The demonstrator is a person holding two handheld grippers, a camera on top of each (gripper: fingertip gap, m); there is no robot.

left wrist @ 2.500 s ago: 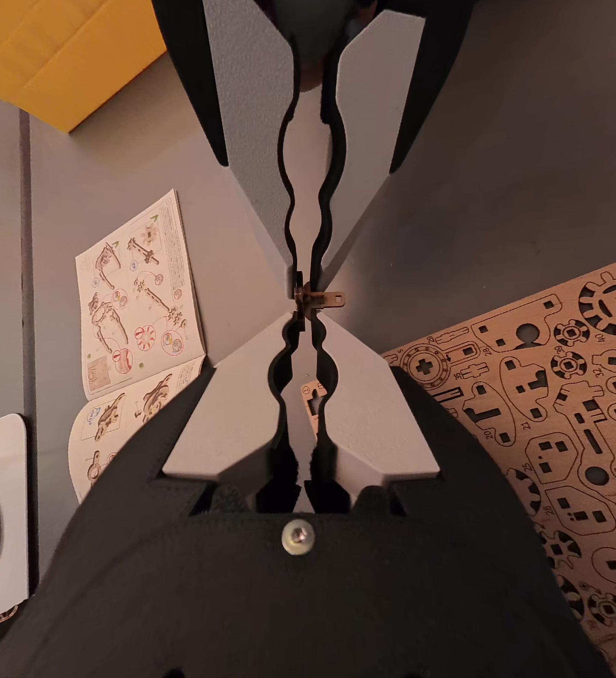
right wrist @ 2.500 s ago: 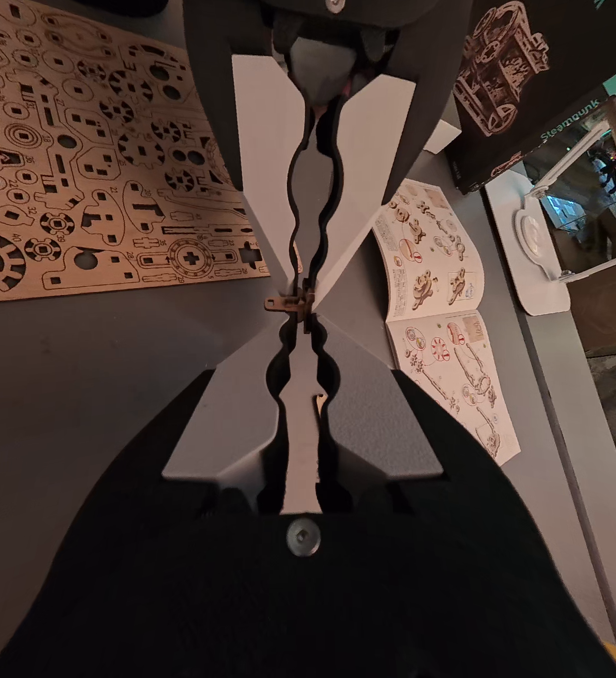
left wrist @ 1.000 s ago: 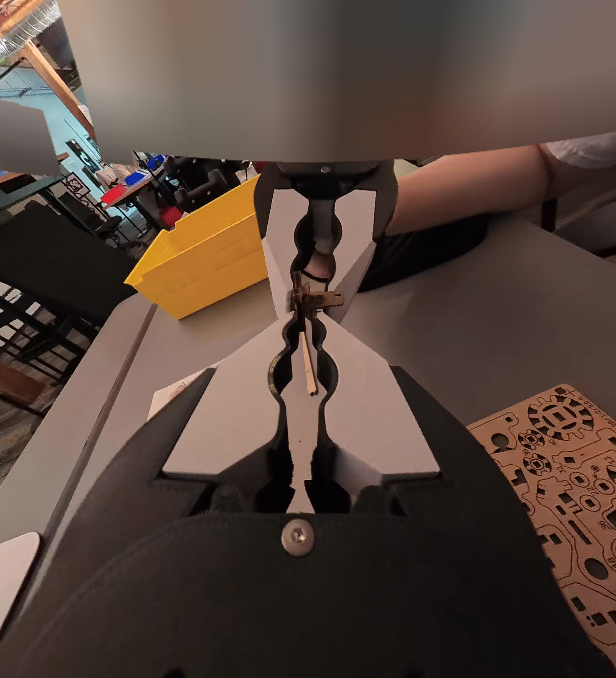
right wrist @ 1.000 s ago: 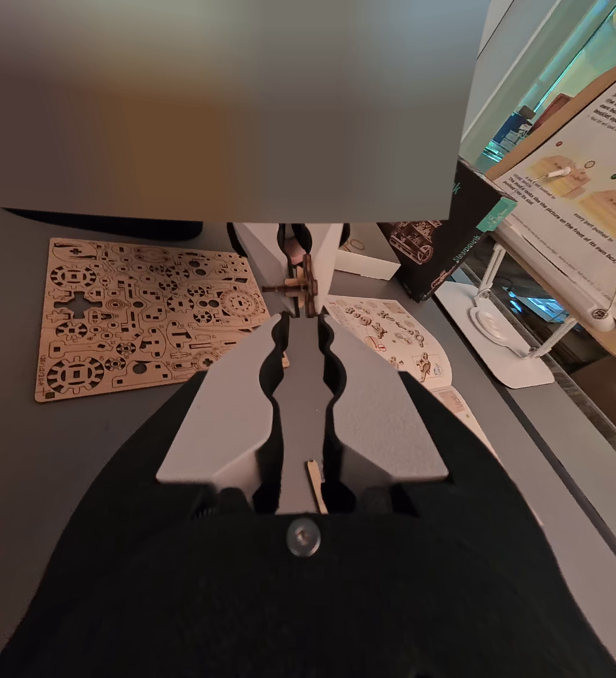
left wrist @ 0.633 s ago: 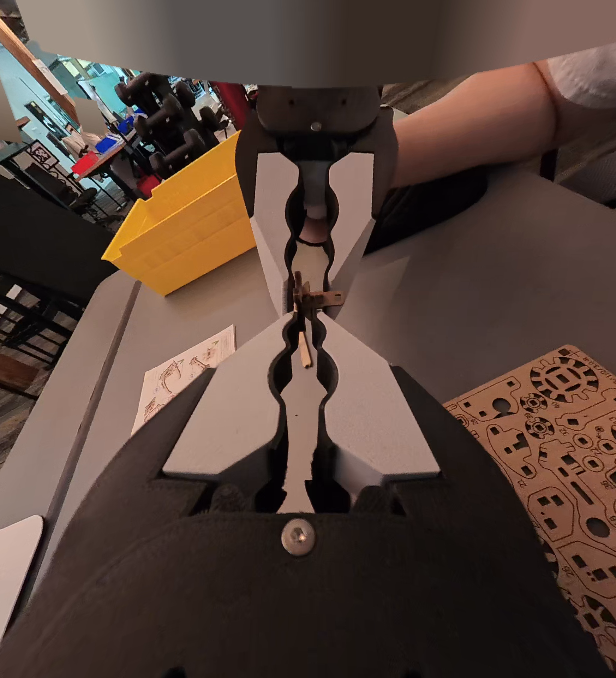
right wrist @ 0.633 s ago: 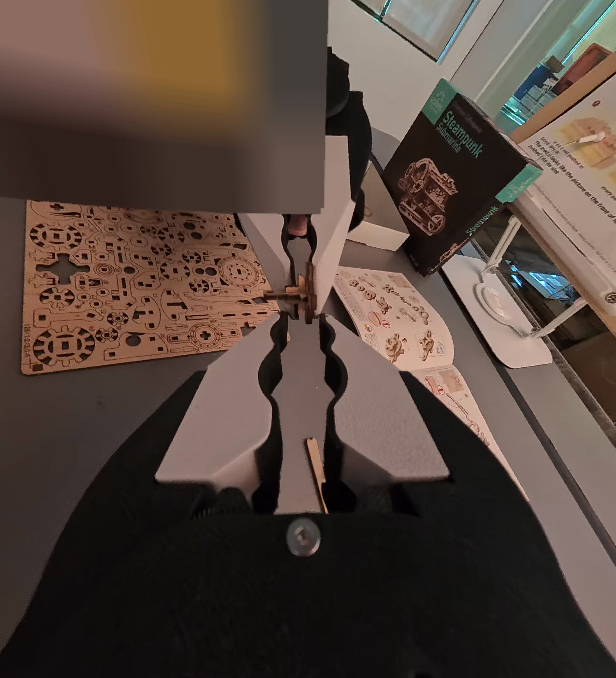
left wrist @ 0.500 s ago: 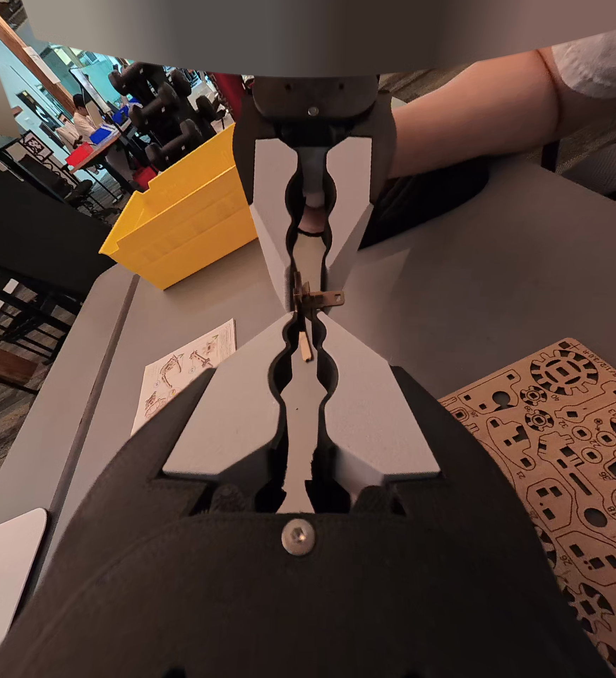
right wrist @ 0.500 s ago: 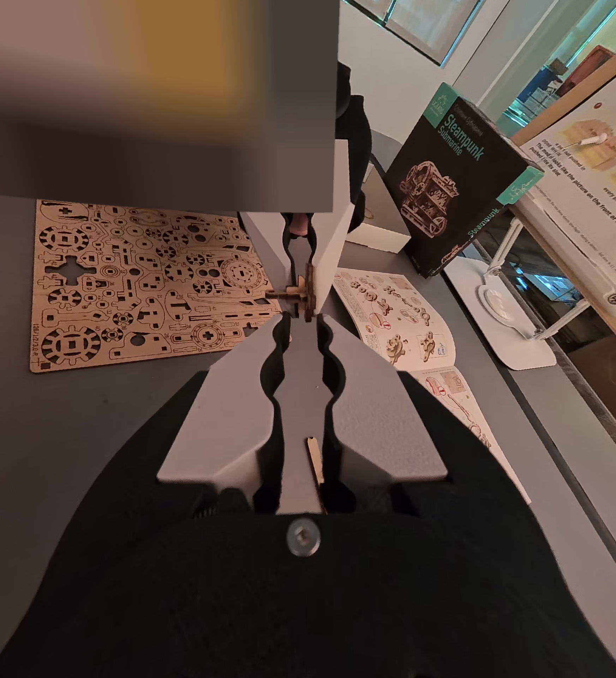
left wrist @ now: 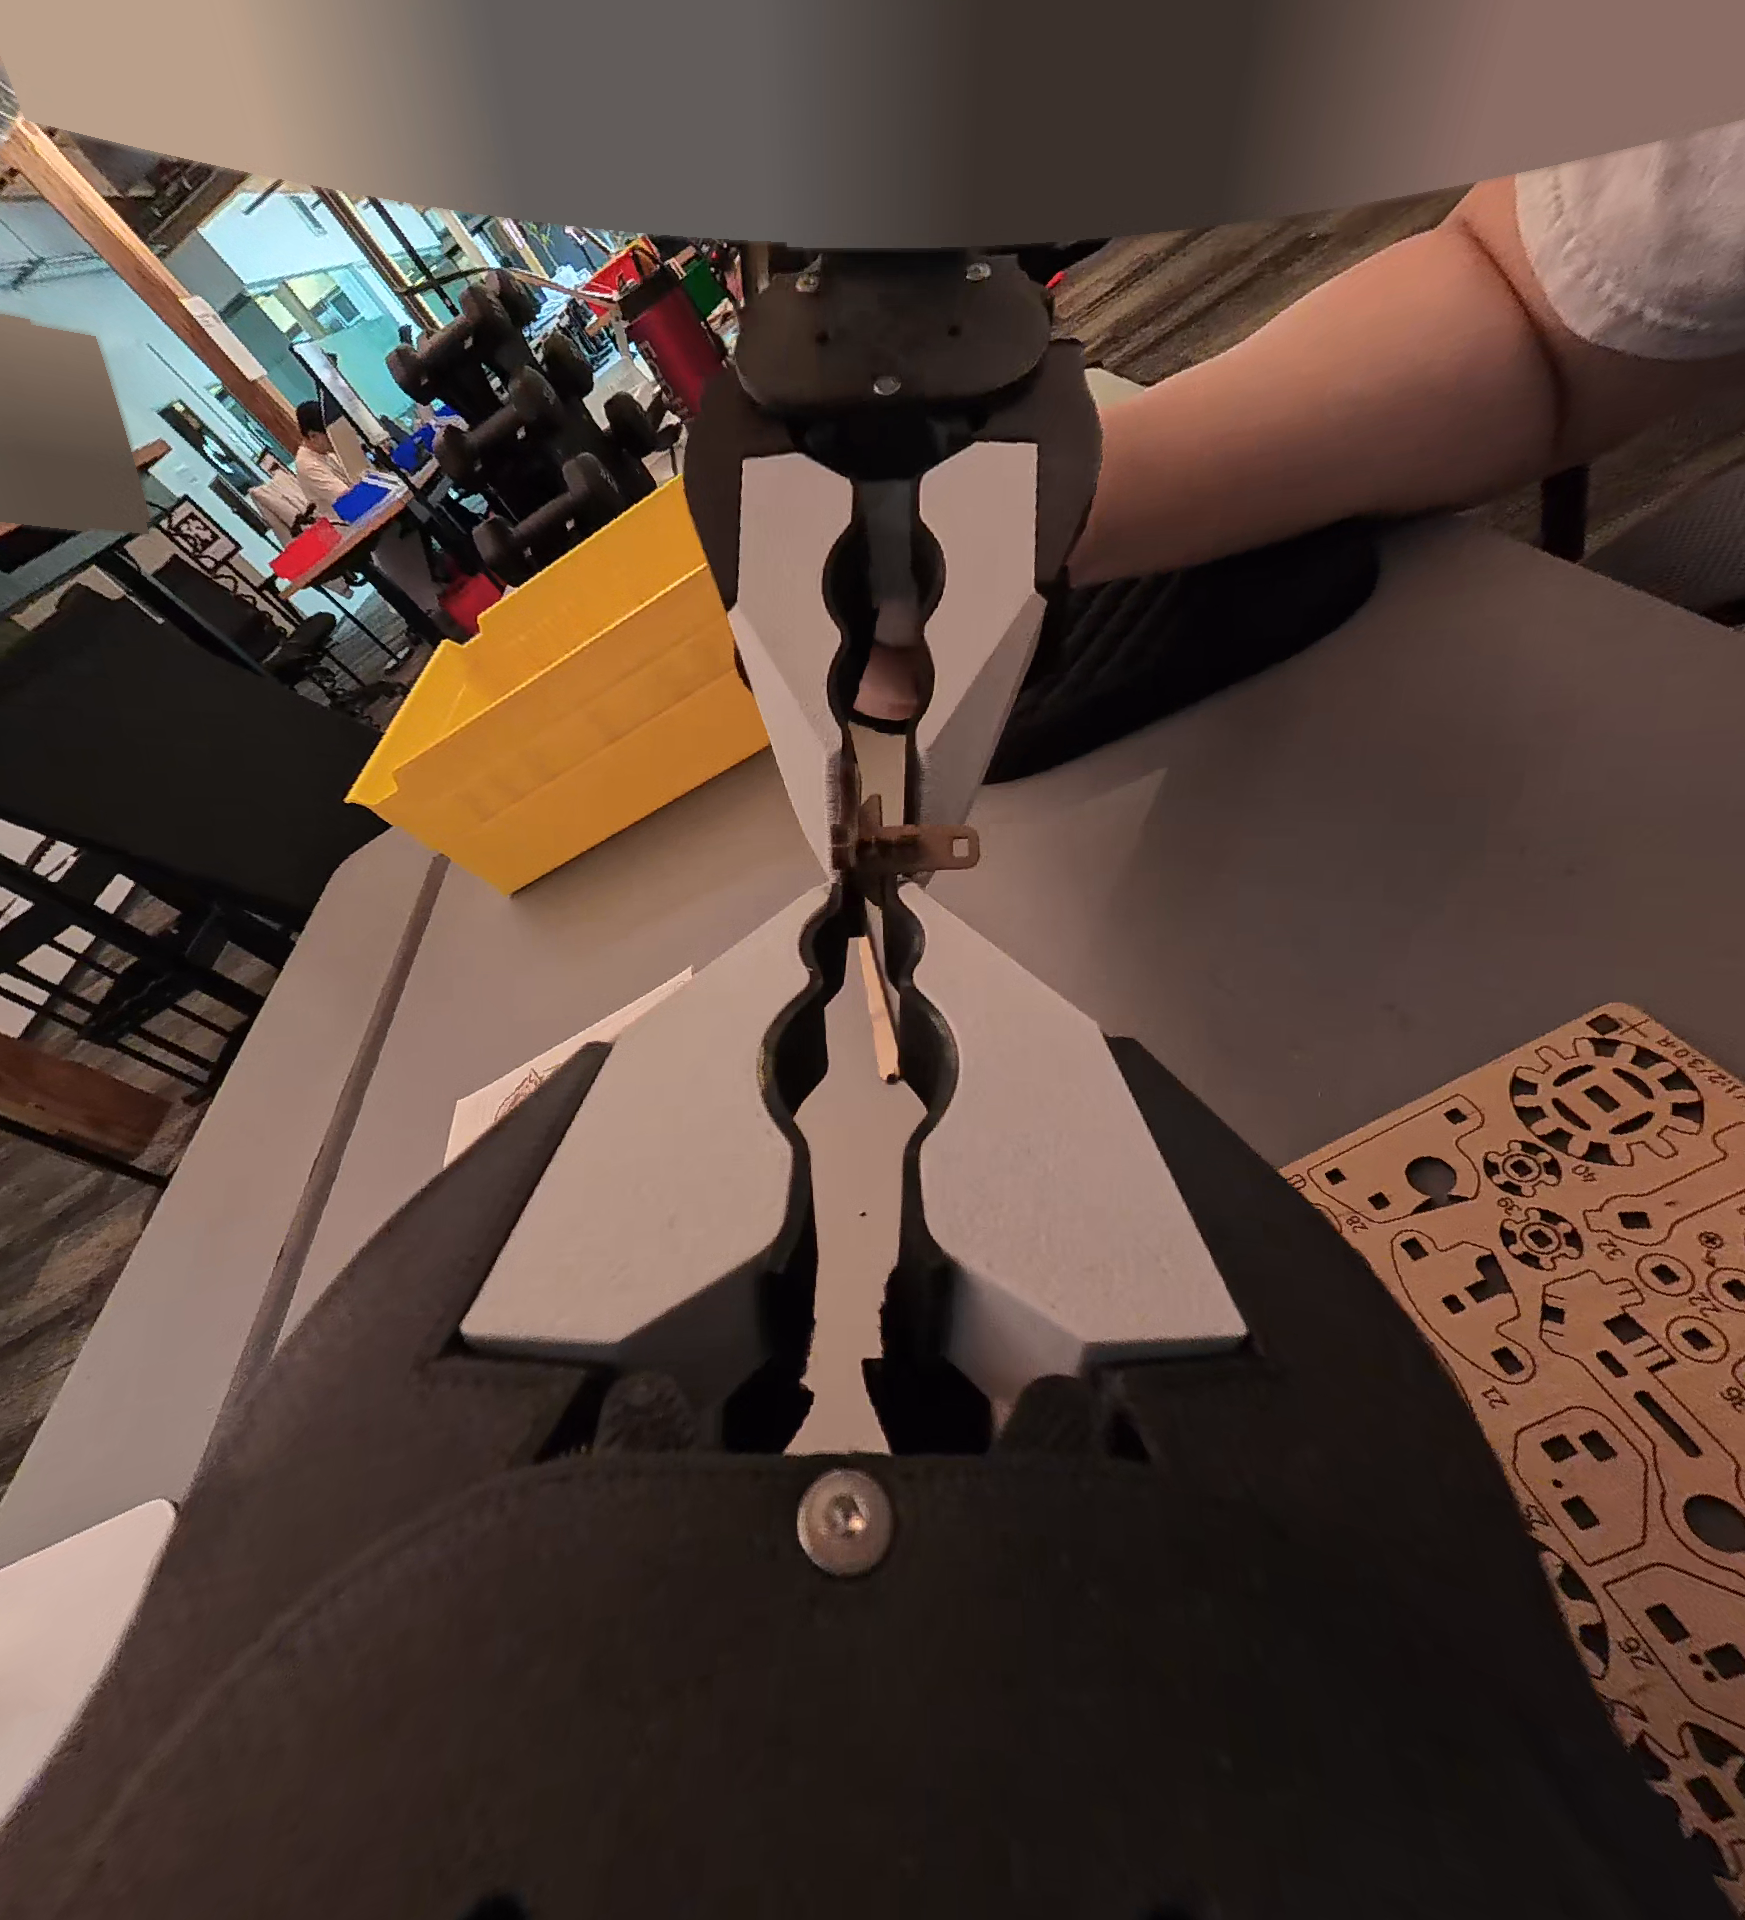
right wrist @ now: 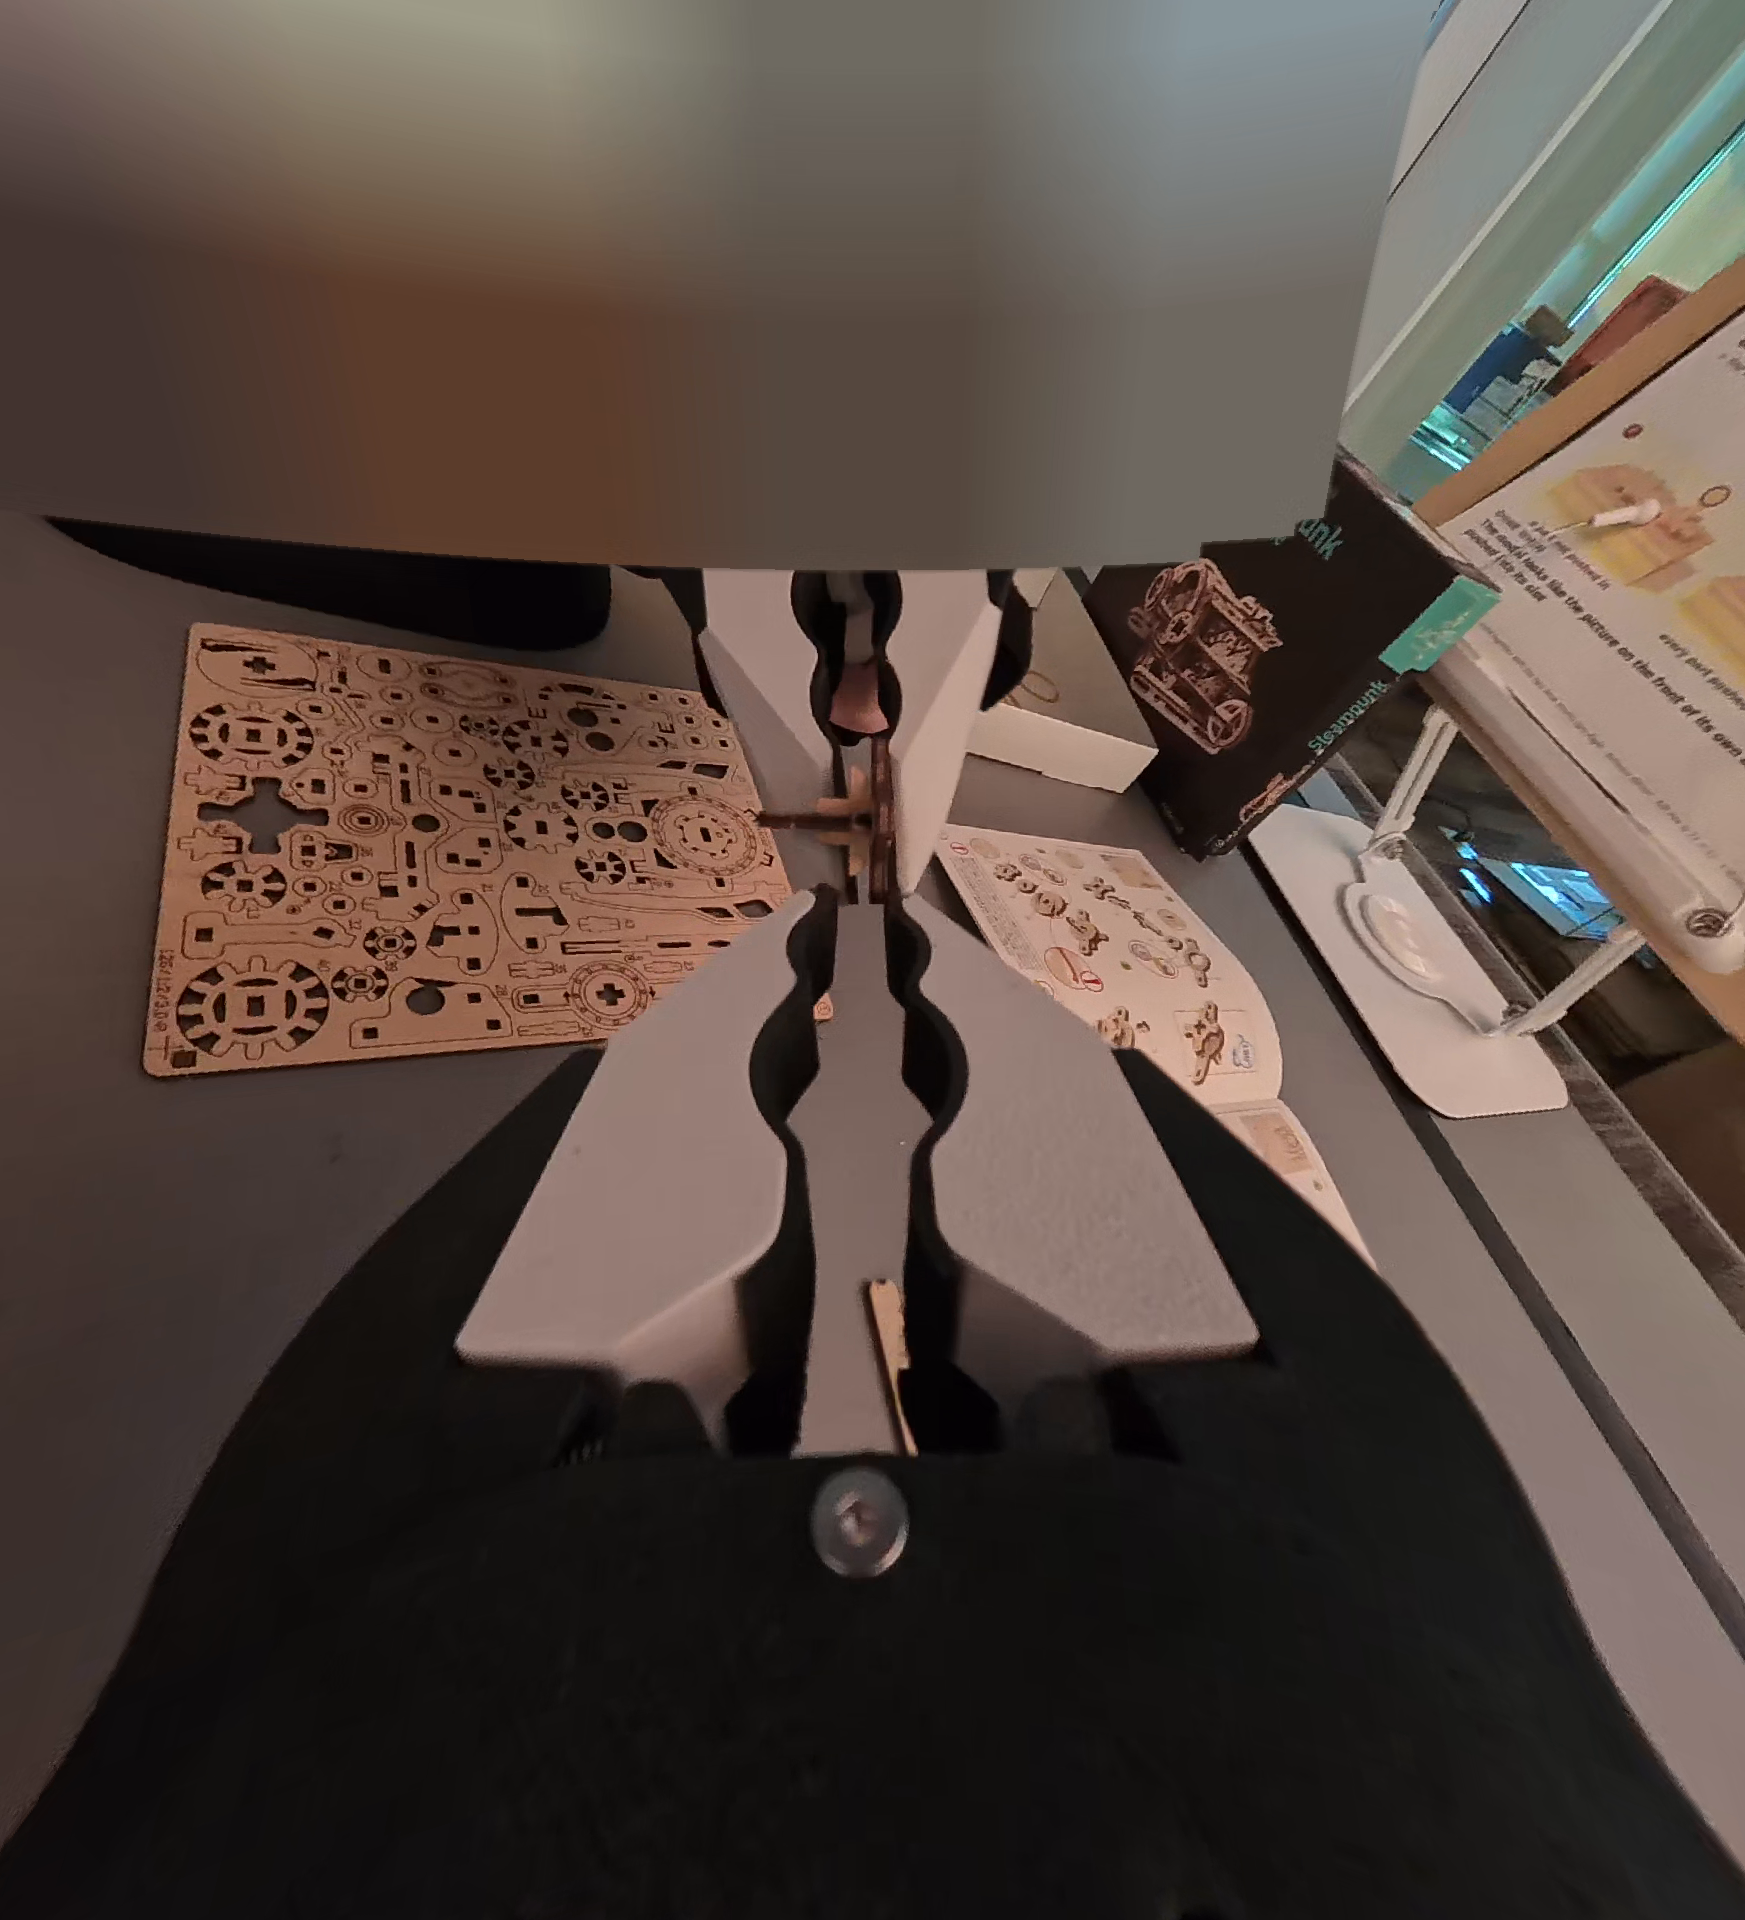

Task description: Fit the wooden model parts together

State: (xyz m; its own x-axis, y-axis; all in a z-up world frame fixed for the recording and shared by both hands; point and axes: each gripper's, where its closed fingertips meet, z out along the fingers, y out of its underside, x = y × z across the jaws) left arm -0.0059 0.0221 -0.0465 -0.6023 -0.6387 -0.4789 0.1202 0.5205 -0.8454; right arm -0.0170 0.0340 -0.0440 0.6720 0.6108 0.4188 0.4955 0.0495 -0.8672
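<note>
You hold the grippers tip to tip above the table [left wrist: 1367, 831] so both steady the small wooden assembly [left wrist: 899, 847]: left gripper [left wrist: 863, 914] pinches it, right gripper [right wrist: 852, 888] seemingly clamps its edge too.

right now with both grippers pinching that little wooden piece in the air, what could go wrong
1. The small wooden assembly is held only at the fingertips of the left gripper and the right gripper, so a sideways twist might snap its thin peg.
2. It hangs above the table; if either grip slips, it could drop or come apart.
</note>
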